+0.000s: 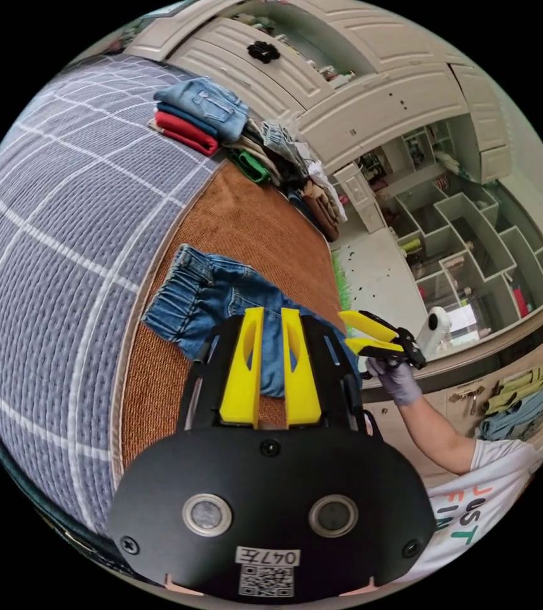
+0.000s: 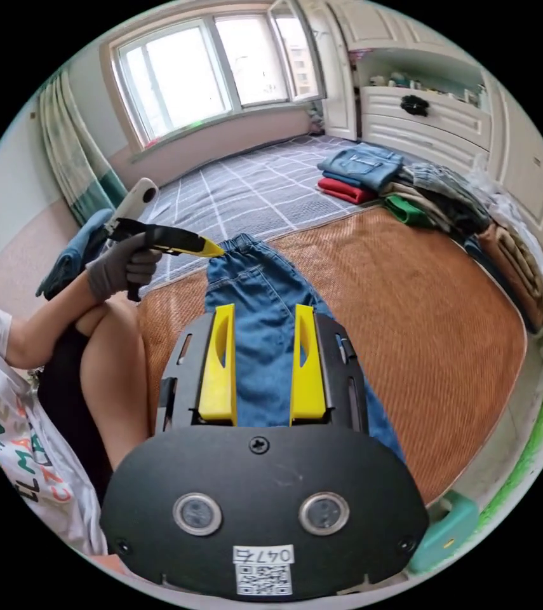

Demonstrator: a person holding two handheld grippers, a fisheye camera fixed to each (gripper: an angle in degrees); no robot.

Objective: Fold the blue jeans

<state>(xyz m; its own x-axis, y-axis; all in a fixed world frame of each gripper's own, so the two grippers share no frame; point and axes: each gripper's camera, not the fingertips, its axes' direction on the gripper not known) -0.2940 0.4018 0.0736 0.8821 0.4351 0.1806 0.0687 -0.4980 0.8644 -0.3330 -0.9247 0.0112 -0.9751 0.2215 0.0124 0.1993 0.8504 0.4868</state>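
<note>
Bedroom, brown mat [image 2: 423, 298] over a grey checked cover [image 2: 252, 184]. Nearest: right gripper [image 2: 263, 311], jaws parted, holding nothing, above the blue jeans [image 2: 261, 318]. Jeans lie flat by the mat's near edge, long axis running away from that gripper toward the waistband. Left gripper [image 2: 211, 250], jaws nearly closed, empty, at the waistband. Far corner: stacked folded clothes [image 2: 373, 171].

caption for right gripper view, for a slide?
Open right gripper above jeans on brown mat; left gripper at the waistband.
</note>
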